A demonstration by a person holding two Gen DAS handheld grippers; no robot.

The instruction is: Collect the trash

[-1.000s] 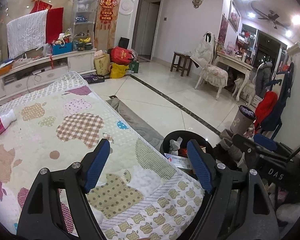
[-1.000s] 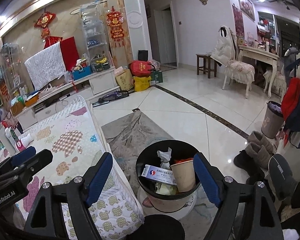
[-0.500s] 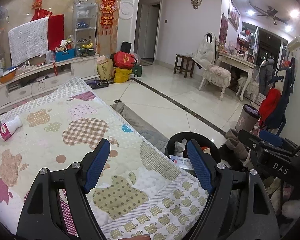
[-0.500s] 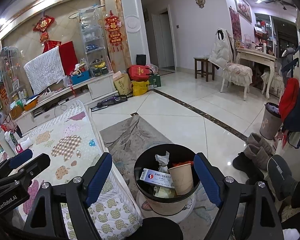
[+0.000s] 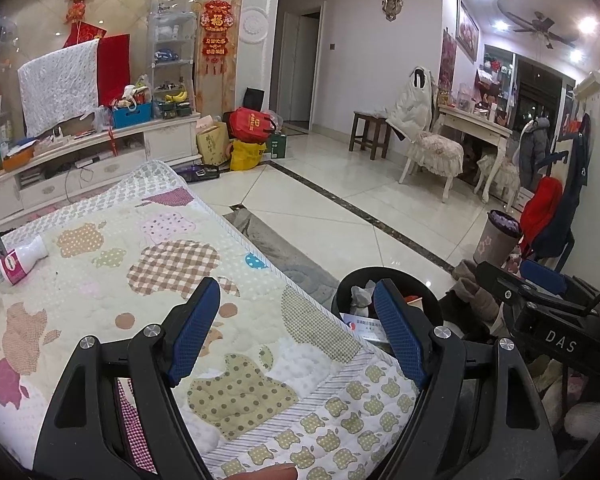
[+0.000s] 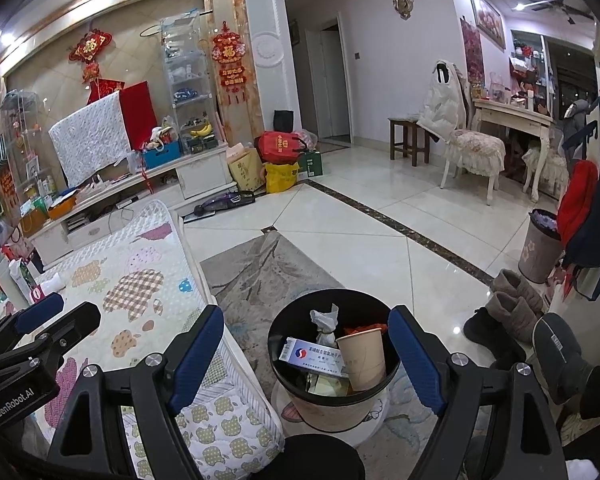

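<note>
Quilted table (image 5: 100, 264): one bottle (image 5: 22, 258) lies at its far end. Bin (image 6: 332, 408) stands beside it, nearly full. Left gripper (image 5: 296, 332) and right gripper (image 6: 306, 354) spread, empty. Risk: the bottle may roll when gripped.

Quilted cloth cover (image 5: 148, 264): matt, stitched, patchwork-printed with apples. Floor tiles (image 6: 360, 216): glossy, reflecting ceiling lights. Rug (image 6: 260, 276): matt, flat pile, grey. Trash bin (image 6: 284, 344): black liner appears smooth and slightly shiny. Inside it, a paper cup (image 6: 362, 356), matt tan, and a cardboard box (image 6: 312, 356), printed, smooth. Bottle (image 5: 22, 258) on the cover: white plastic, glossy label. Left gripper (image 5: 296, 332) and right gripper (image 6: 306, 356): black matt plastic frames, blue textured pads, bright metal screws.
</note>
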